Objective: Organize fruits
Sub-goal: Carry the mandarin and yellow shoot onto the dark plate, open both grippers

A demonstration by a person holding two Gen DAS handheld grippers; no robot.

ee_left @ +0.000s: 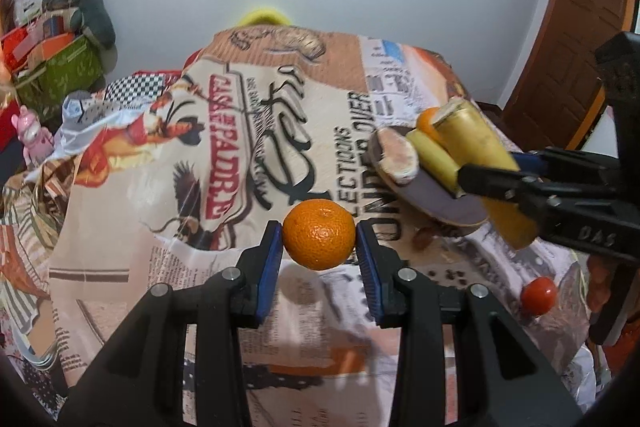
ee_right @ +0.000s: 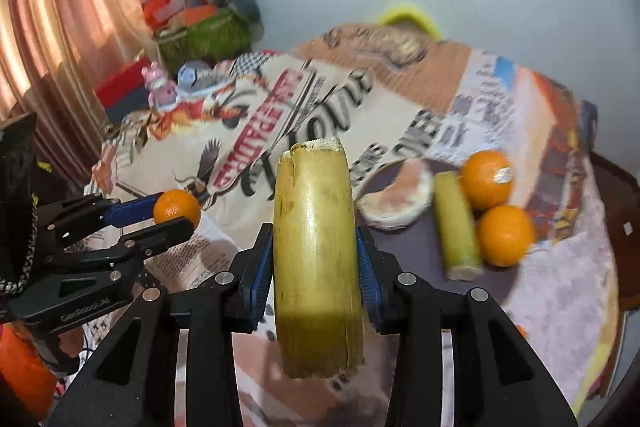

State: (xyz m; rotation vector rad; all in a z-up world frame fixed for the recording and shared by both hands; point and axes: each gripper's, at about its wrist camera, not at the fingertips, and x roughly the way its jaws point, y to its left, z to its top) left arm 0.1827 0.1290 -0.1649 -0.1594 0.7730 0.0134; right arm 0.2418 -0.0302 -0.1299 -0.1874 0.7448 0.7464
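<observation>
Carry step: left gripper [ee_left: 319, 247] fingers pinching mandarin [ee_left: 319, 234], right gripper [ee_right: 316, 263] fingers pinching yellow stalk piece [ee_right: 316, 259]; both lifted off surface [ee_left: 160, 227], near dark plate [ee_right: 420, 251]. Next: lower each onto free plate area, release gently.

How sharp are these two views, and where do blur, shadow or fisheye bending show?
Left wrist view: the orange in the left claw is crisp, its shadow falls on the tablecloth below, and the door bows at the rim. Right wrist view: the yellow stalk piece in the right claw is sharp, the plate behind it smears.
</observation>
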